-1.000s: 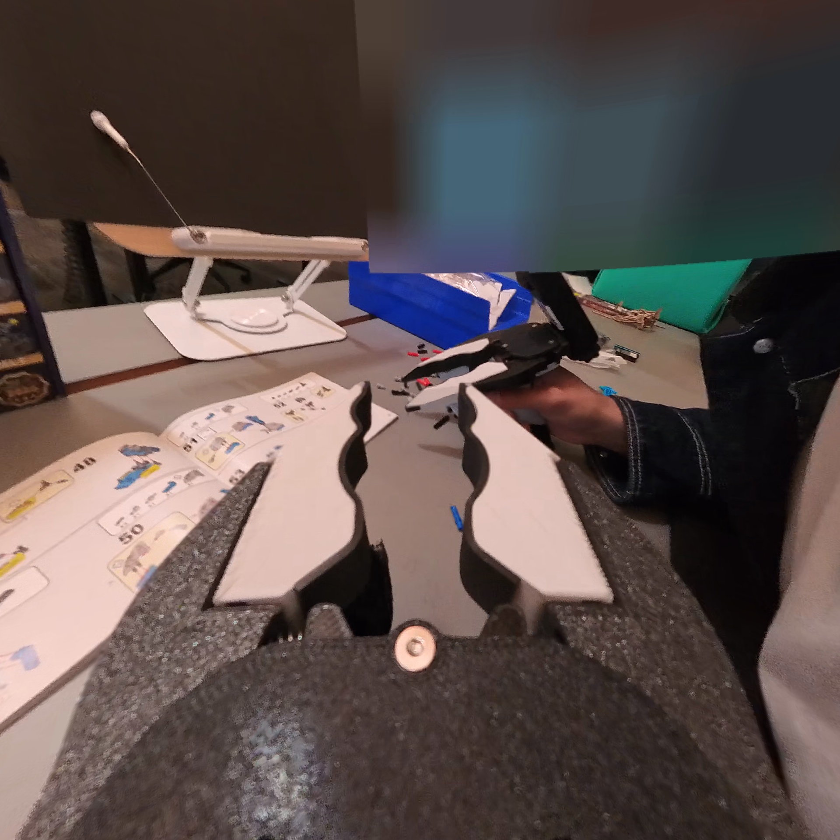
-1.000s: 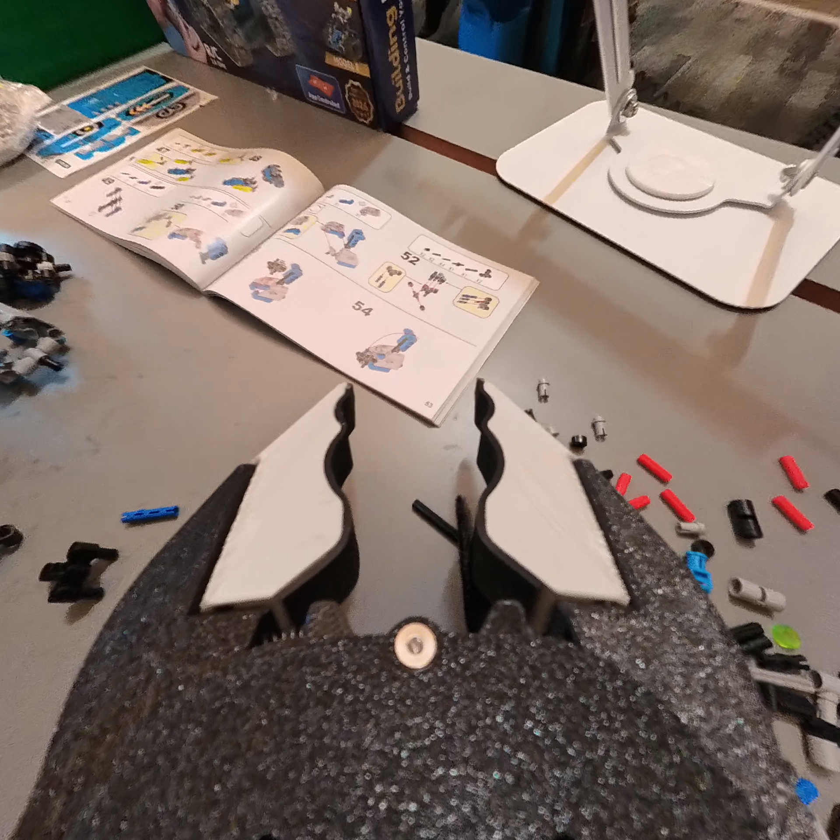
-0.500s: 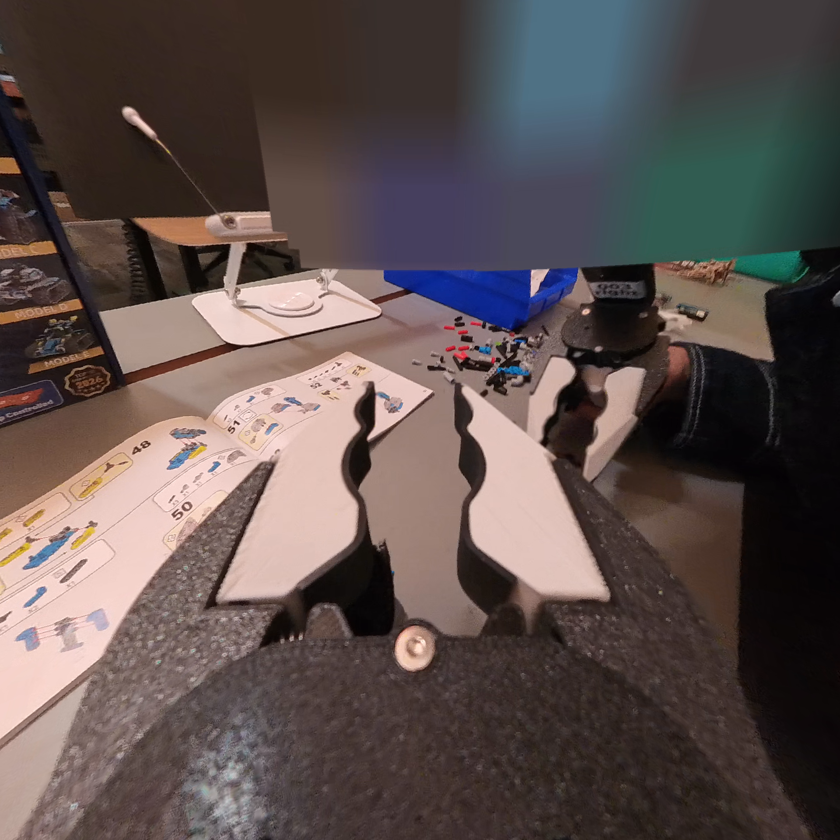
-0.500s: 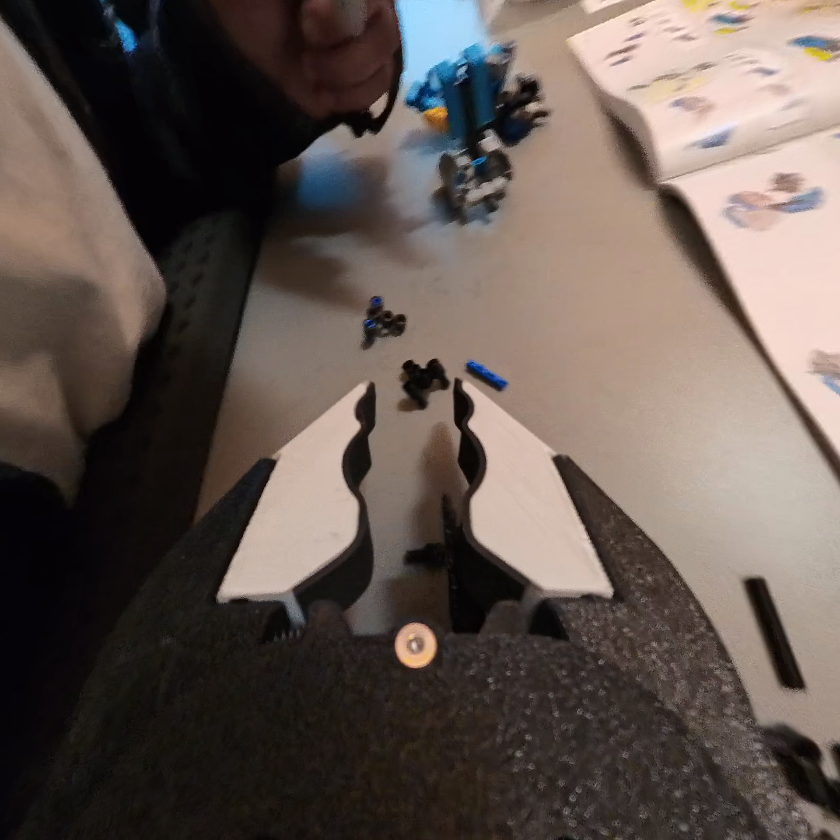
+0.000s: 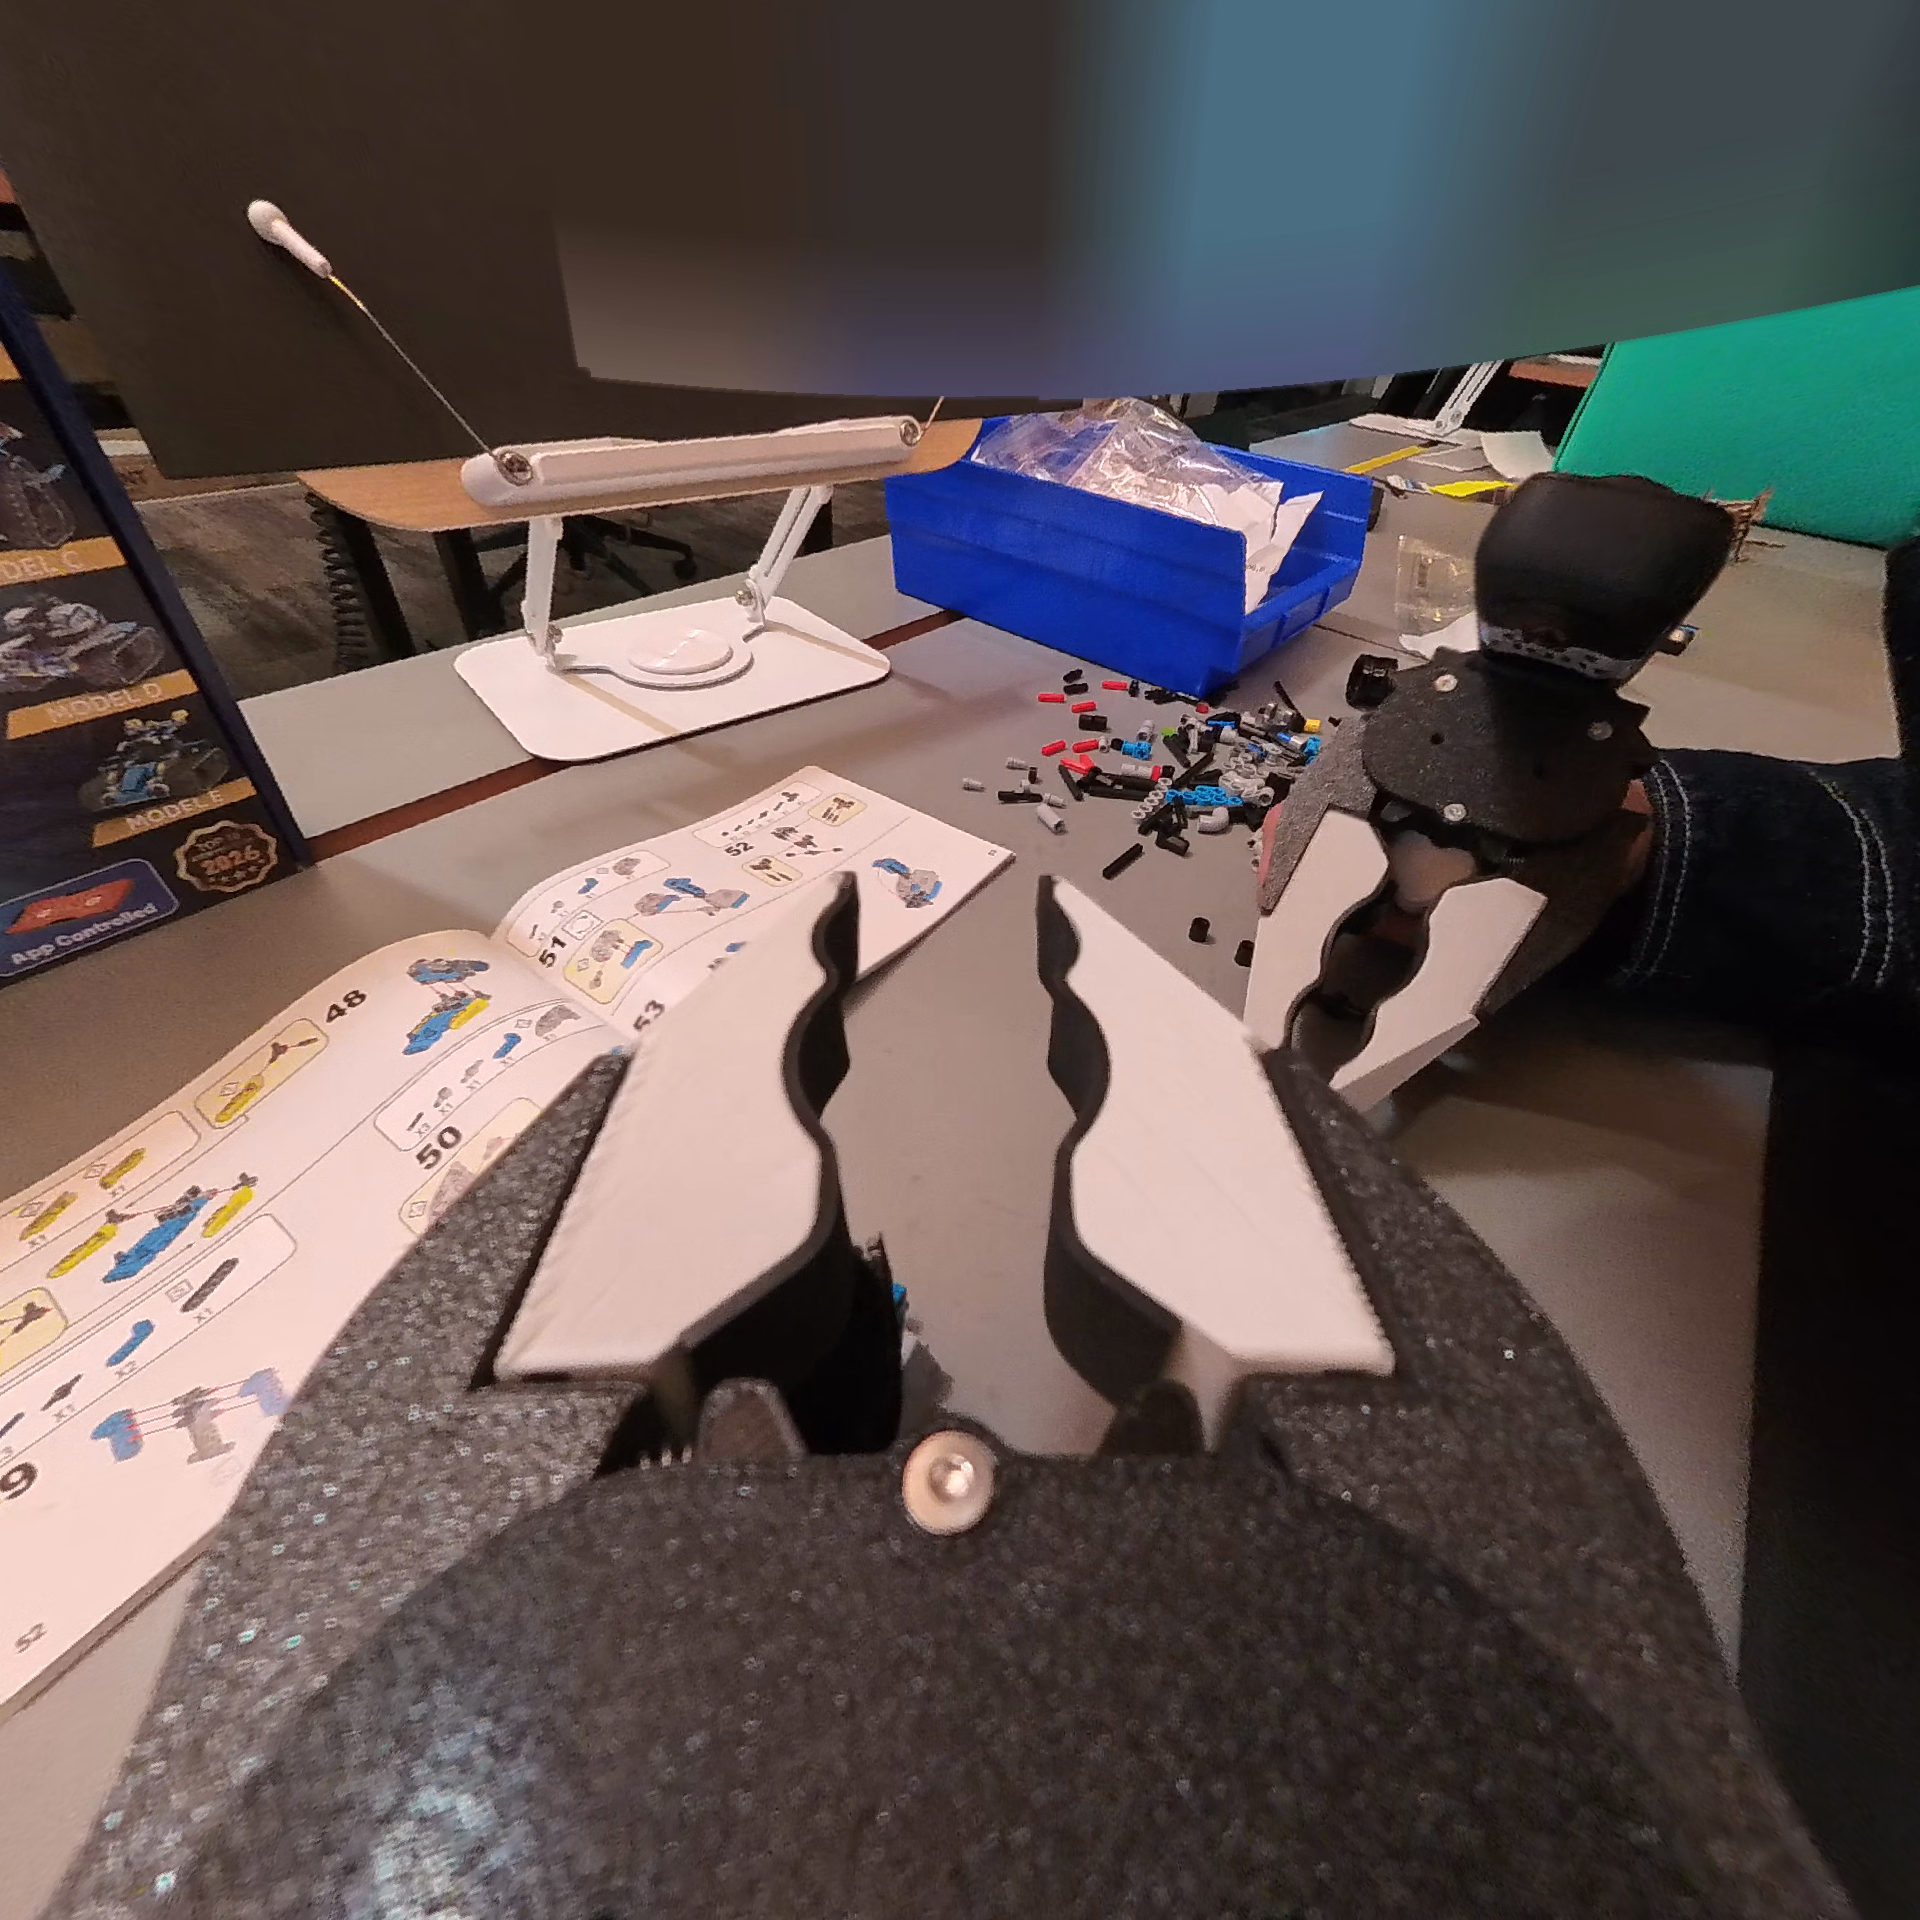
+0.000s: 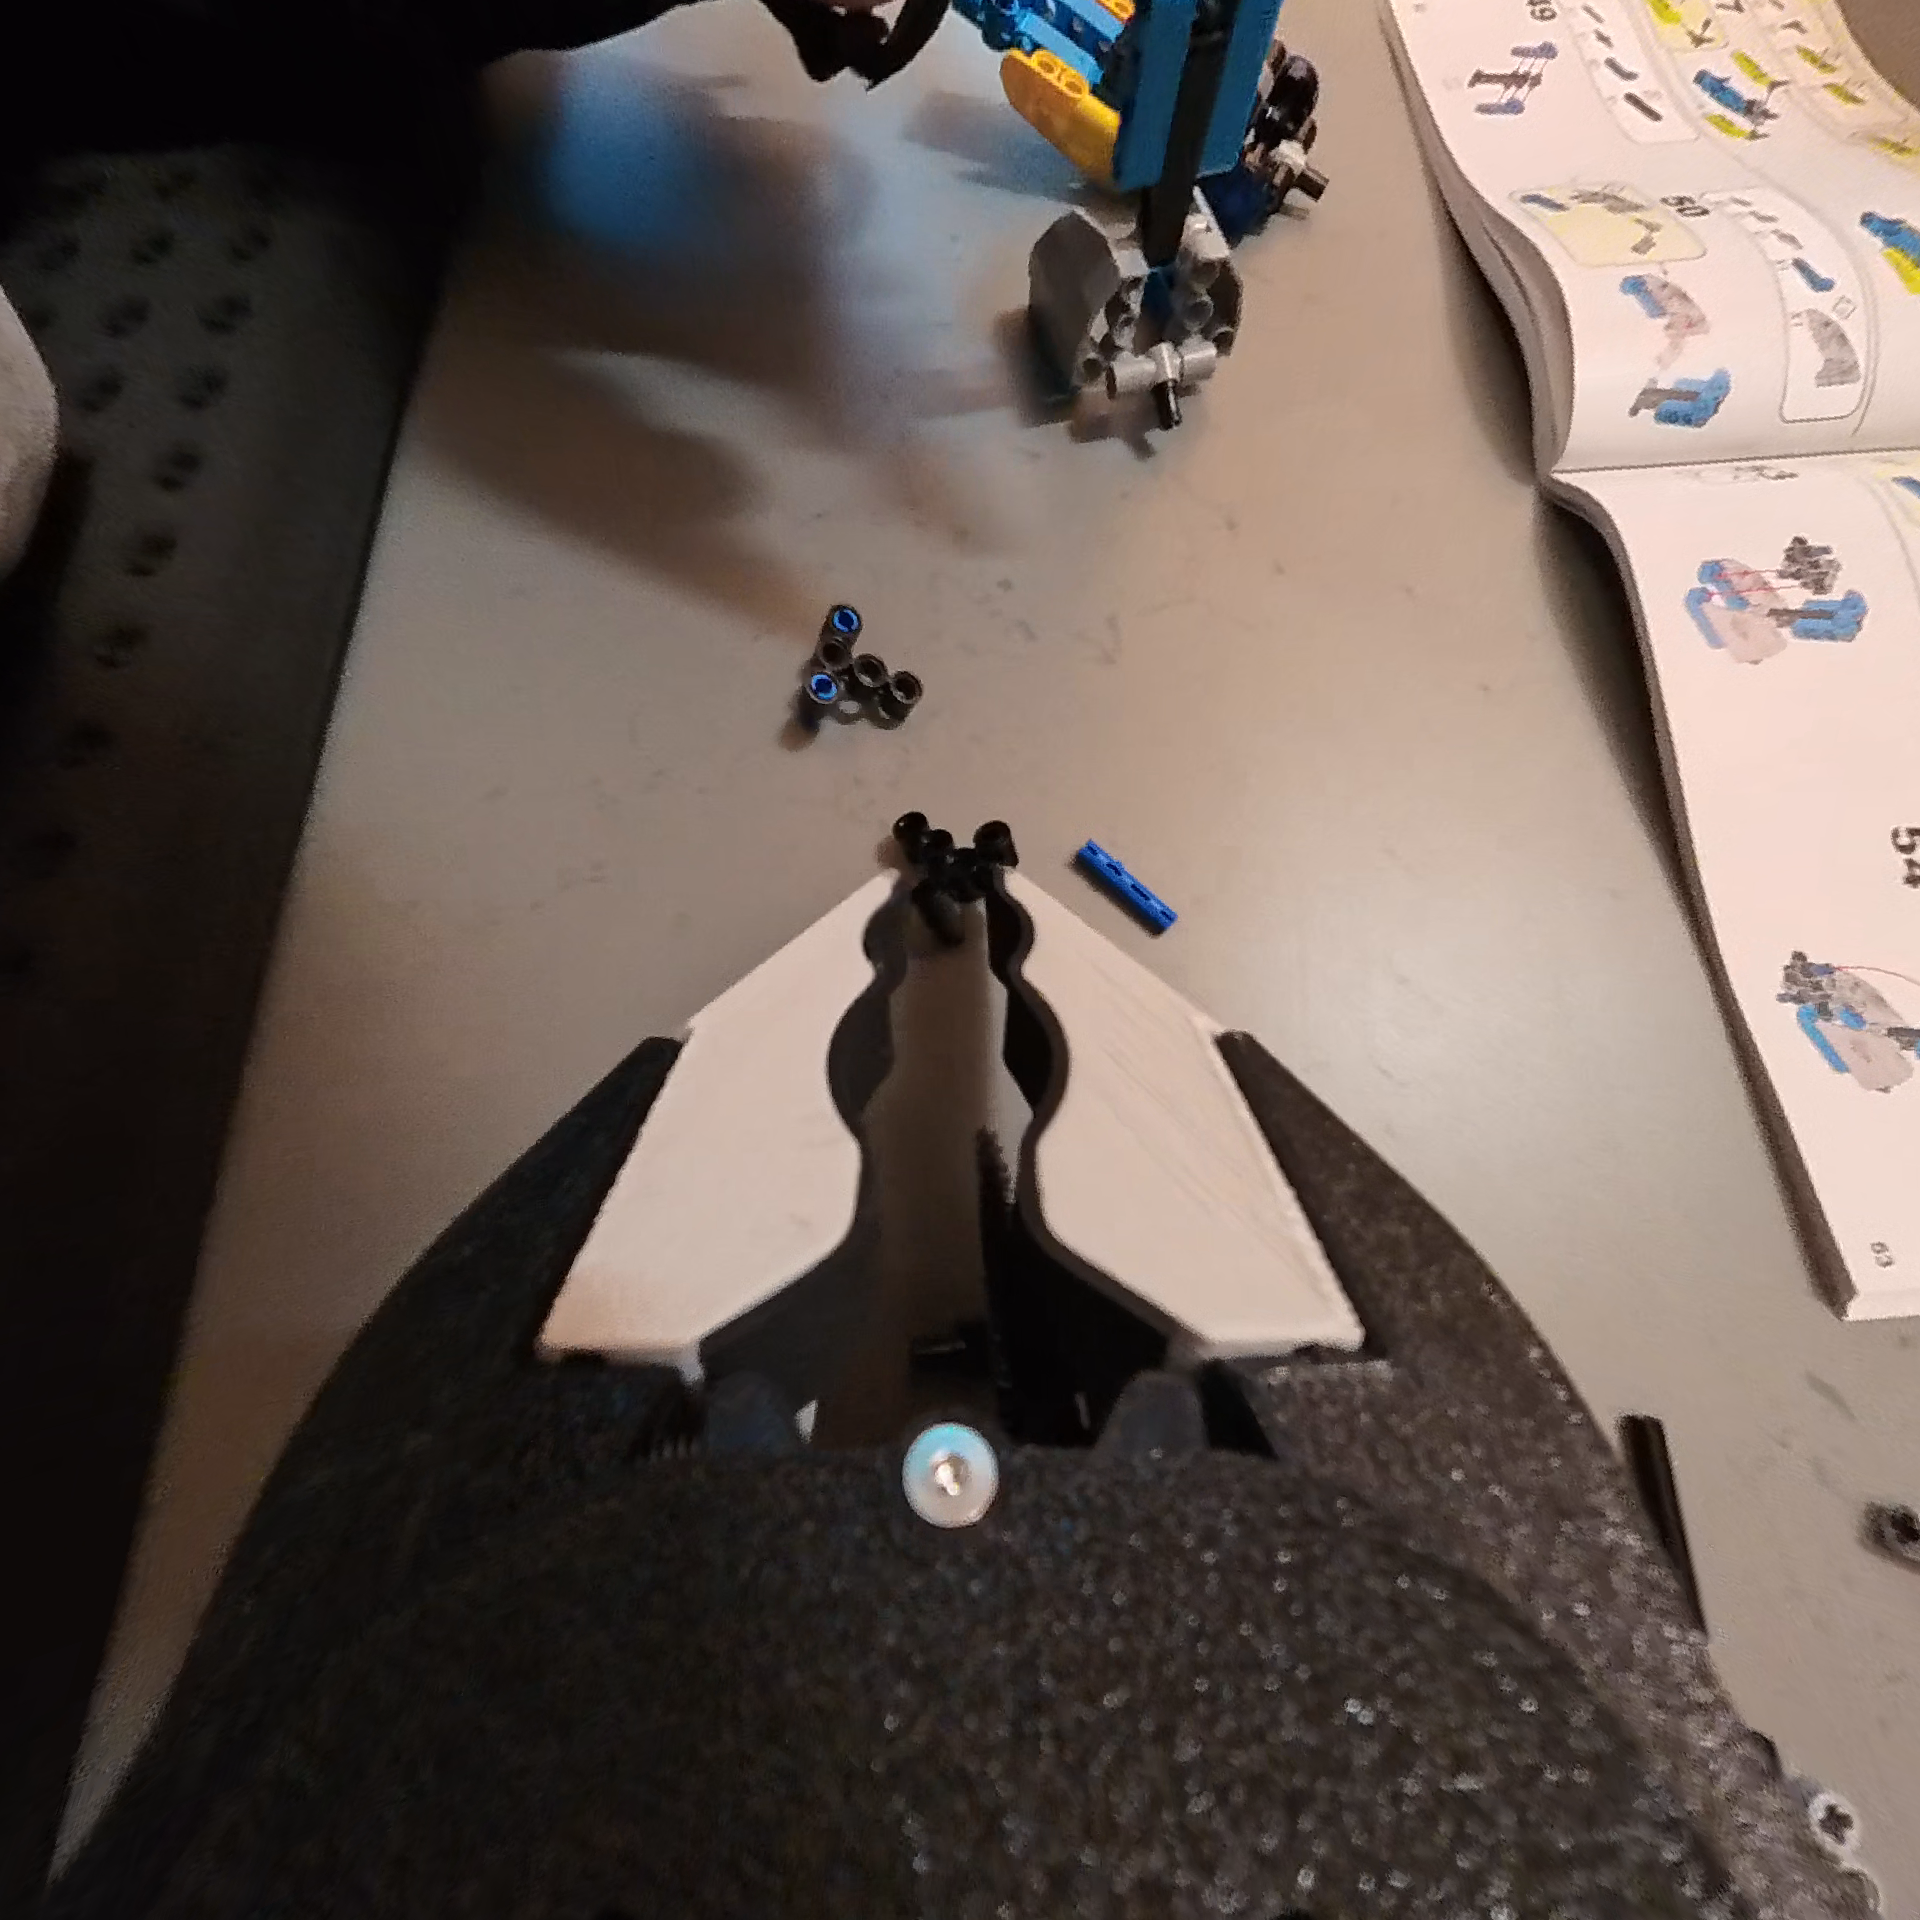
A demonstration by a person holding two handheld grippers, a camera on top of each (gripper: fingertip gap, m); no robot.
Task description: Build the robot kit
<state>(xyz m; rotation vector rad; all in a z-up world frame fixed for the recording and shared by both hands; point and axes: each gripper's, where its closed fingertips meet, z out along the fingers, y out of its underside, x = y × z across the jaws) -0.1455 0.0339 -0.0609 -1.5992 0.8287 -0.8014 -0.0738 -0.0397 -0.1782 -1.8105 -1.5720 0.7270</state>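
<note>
On the grey table [image 5: 1558, 1247], the open white instruction booklet [image 5: 312, 1091] lies at the left. The left gripper [image 5: 945, 904] hovers beside it with its jaws parted and nothing between them. Farther right sits a scatter of small red, black and blue building pieces [image 5: 1164, 769]. The right gripper [image 6: 951, 883] has narrowed about a small black connector piece [image 6: 951, 857] on the table; whether it truly pinches it is unclear. Just right lies a short blue pin [image 6: 1127, 899].

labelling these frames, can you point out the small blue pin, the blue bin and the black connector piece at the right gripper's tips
small blue pin [image 6: 1126, 885], right wrist view, middle of its length
blue bin [image 5: 1081, 578], left wrist view, its front wall
black connector piece [image 6: 954, 854], right wrist view, its centre, between the tips
</note>
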